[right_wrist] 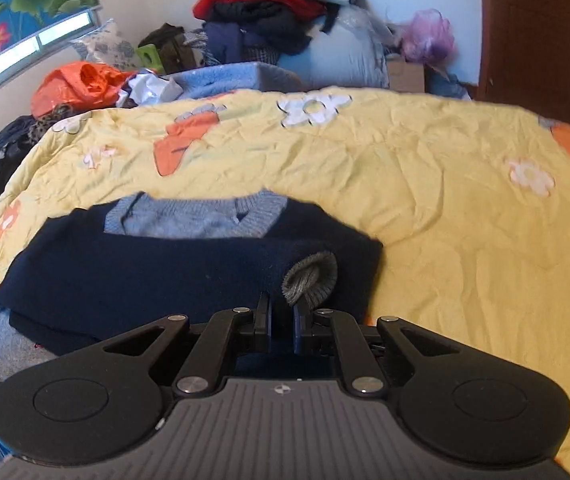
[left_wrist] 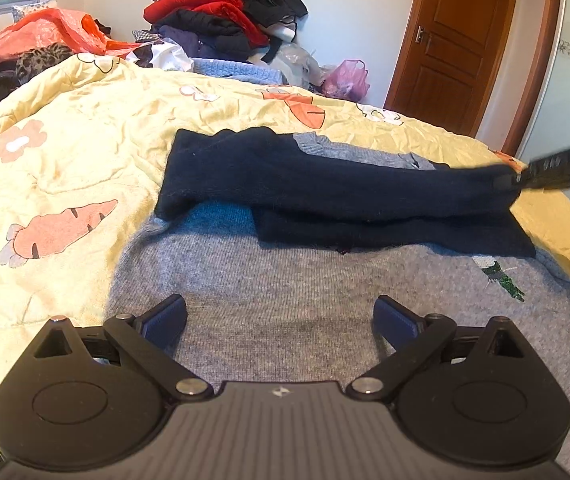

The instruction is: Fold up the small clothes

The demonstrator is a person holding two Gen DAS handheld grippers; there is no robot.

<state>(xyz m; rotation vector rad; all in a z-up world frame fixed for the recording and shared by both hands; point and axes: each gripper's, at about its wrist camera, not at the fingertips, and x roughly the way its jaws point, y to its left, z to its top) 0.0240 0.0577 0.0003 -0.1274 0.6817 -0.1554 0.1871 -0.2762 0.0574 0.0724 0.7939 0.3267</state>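
Left wrist view shows the left gripper [left_wrist: 279, 316] with its blue-padded fingers spread wide, hovering low over the grey body of a small knitted sweater [left_wrist: 285, 288] and pinching nothing. The sweater lies flat on a yellow quilt [left_wrist: 85, 152] printed with carrots and flowers, its hem near the camera and its collar at the far end. A small green-and-white embroidered patch [left_wrist: 501, 278] sits on the grey knit toward the right. One navy sleeve [left_wrist: 325, 184] is stretched across the chest from left to right, lifted a little off the second navy sleeve lying flat beneath it. At the right edge the right gripper [left_wrist: 525, 178], blurred, is pinched on the cuff end of that raised sleeve.

Right wrist view shows the right gripper [right_wrist: 282, 322] with its fingers pressed nearly together on the grey ribbed cuff [right_wrist: 311, 276], which curls up just beyond the tips. Past it the navy sleeve [right_wrist: 145, 276] runs off to the left over the sweater's chest, and the light blue-grey collar [right_wrist: 197, 216] shows at the far side.

Far beyond the quilt, a heap of red and dark clothes [left_wrist: 221, 16] is stacked against the wall, with an orange plastic bag [left_wrist: 49, 28] to the left and a pink plastic bag [left_wrist: 347, 78] to the right beside a brown wooden door [left_wrist: 457, 40].
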